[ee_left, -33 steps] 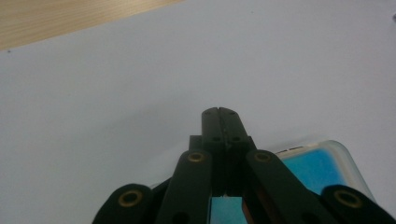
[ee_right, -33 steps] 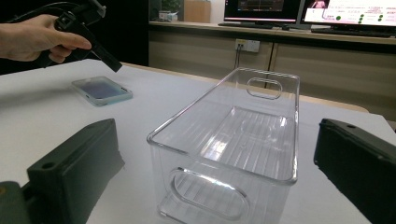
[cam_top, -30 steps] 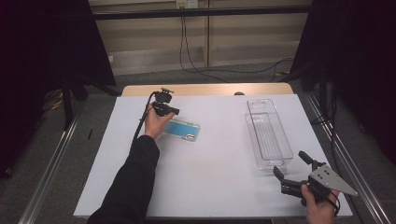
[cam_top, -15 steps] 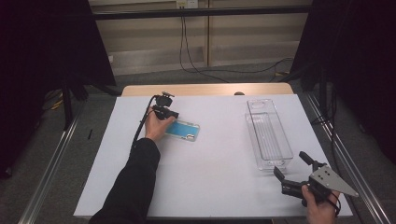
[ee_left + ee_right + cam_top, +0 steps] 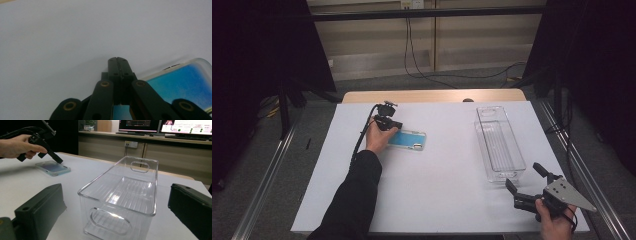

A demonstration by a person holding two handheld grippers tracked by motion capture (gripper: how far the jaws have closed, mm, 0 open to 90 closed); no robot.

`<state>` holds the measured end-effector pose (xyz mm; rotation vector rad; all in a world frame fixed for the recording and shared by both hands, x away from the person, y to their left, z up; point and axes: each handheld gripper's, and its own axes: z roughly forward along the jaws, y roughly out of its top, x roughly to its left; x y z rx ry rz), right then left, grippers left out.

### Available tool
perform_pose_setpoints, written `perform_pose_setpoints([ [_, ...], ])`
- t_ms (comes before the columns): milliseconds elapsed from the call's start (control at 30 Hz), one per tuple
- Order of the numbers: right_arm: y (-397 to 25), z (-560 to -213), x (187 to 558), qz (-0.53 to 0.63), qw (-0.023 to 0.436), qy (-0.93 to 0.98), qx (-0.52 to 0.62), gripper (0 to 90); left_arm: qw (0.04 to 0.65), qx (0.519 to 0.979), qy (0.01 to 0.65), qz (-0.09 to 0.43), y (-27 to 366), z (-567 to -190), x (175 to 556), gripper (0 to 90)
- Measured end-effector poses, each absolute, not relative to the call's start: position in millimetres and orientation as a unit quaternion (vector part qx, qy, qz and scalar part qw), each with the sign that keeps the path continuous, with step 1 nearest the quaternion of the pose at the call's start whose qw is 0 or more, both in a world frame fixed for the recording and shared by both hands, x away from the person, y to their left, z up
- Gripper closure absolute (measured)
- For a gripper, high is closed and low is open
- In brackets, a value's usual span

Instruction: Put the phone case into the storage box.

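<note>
Phone case (image 5: 408, 139) lies flat on the white table (image 5: 442, 200), left of middle, well apart from the clear bin (image 5: 498, 143). Left gripper (image 5: 388, 125) sits at its near-left end, jaws pressed together; left gripper view shows a sliver of blue under the tips, so whether they pinch the rim I cannot tell. Likely set low there to catch an edge. Right gripper (image 5: 528, 182) waits wide open, holding nothing, just before the bin's near end. Case: clear rim, bright blue face, rounded corners
</note>
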<state>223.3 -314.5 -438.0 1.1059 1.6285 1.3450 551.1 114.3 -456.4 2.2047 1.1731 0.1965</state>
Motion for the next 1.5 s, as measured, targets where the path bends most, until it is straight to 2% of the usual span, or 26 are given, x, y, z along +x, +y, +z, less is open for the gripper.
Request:
perform_pose_setpoints([
  [1500,-315,-438,223,0.523,0.373,0.633,0.432,0.0,0.326,0.848,0.414,0.061,124,-457,519,90.0],
])
